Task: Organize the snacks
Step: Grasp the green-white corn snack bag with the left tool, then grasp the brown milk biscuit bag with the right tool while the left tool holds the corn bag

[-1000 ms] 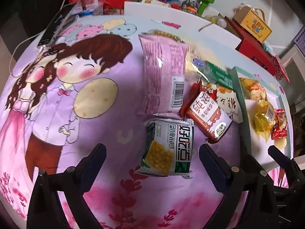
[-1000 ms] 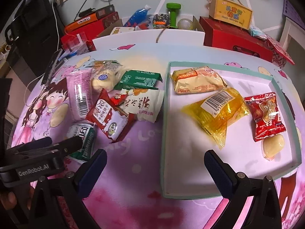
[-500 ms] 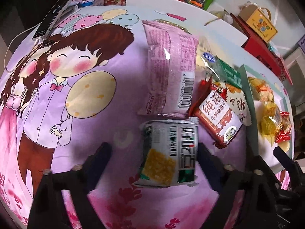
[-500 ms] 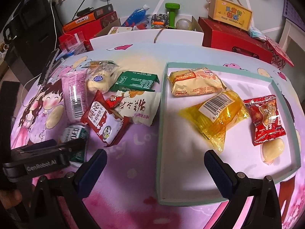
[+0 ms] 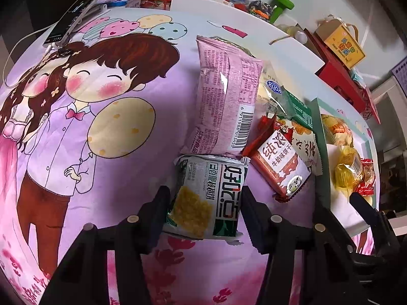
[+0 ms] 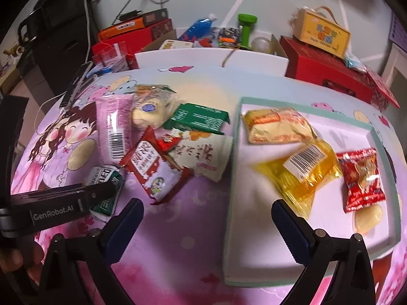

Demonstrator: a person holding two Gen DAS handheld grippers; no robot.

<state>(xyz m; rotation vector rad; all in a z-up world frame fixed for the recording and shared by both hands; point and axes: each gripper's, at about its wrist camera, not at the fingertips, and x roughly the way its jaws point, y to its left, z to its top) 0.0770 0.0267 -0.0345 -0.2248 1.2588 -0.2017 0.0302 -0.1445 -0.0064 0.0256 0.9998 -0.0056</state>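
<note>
A green-and-white corn snack pack (image 5: 208, 195) lies on the cartoon tablecloth. My left gripper (image 5: 203, 200) is closing on it, both pads pressing its sides. The pack (image 6: 104, 178) also shows in the right wrist view, half hidden behind the left gripper's black finger. Beyond it lie a pink pack (image 5: 226, 101), a red-and-white biscuit pack (image 5: 277, 165), a cream pack (image 6: 203, 155), a green pack (image 6: 198, 117) and a clear bun pack (image 6: 150, 111). My right gripper (image 6: 206, 208) hangs open over the cloth by the left rim of the teal-edged tray (image 6: 230, 190).
In the tray lie an orange bread pack (image 6: 277, 127), a yellow pack (image 6: 302, 175), a red pack (image 6: 361, 178) and a pale sweet (image 6: 366, 218). A phone (image 5: 73, 15) leans at the far left. Red boxes (image 6: 325, 73), a yellow box (image 6: 320, 33) and a green dumbbell (image 6: 245, 28) crowd the back.
The left gripper's jaws have come together from wide apart onto the sides of the corn snack pack. The right gripper has stayed open in about the same place.
</note>
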